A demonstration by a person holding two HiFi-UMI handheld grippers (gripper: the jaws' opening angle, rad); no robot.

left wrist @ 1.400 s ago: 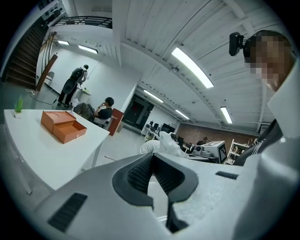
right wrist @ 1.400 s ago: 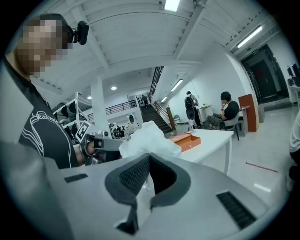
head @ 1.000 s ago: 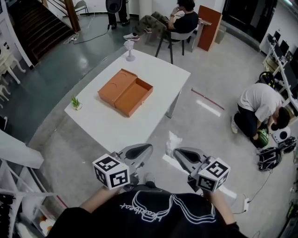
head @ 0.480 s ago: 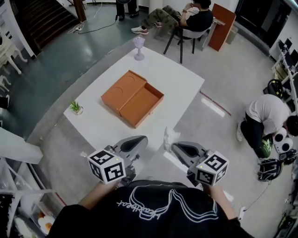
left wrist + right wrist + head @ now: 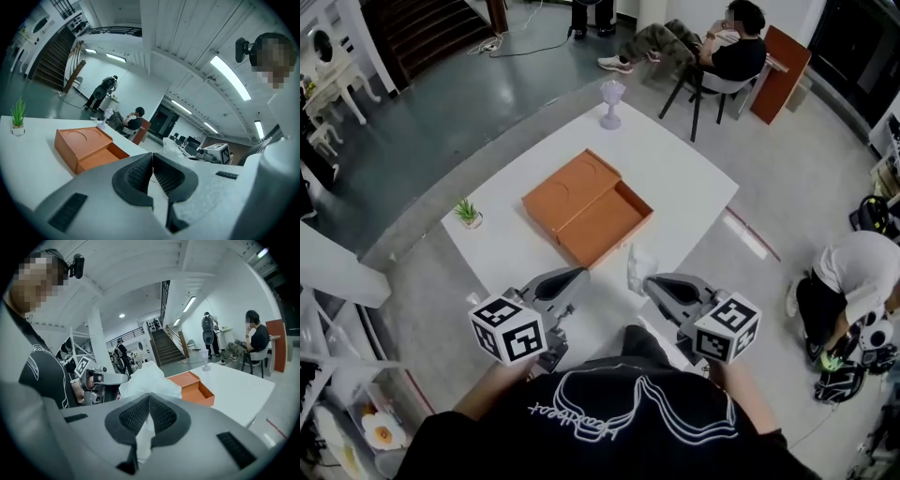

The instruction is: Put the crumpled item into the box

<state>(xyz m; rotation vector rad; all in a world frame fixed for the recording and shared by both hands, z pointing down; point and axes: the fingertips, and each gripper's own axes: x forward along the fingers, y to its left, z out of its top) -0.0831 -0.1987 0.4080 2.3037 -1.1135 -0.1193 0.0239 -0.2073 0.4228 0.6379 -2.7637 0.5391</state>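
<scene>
An open orange box [image 5: 586, 206] lies in the middle of the white table [image 5: 684, 178], its lid folded out to the left. My right gripper [image 5: 648, 280] is shut on a crumpled white item [image 5: 639, 266] and holds it over the table's near edge, short of the box. In the right gripper view the crumpled item [image 5: 147, 379] bulges above the closed jaws, with the box [image 5: 194, 387] beyond. My left gripper [image 5: 578, 274] hovers beside it, shut and empty. In the left gripper view the box [image 5: 86, 147] sits ahead and to the left.
A small potted plant [image 5: 469, 212] stands at the table's left edge and a clear goblet [image 5: 611, 103] at its far corner. A person sits on a chair [image 5: 727, 56] behind the table. Another person crouches [image 5: 848, 281] on the floor to the right. Shelving [image 5: 337, 375] stands at my left.
Both grippers have come nearer to the table, from over the floor to its near edge. The box now lies closer. The crumpled item stays in the right gripper.
</scene>
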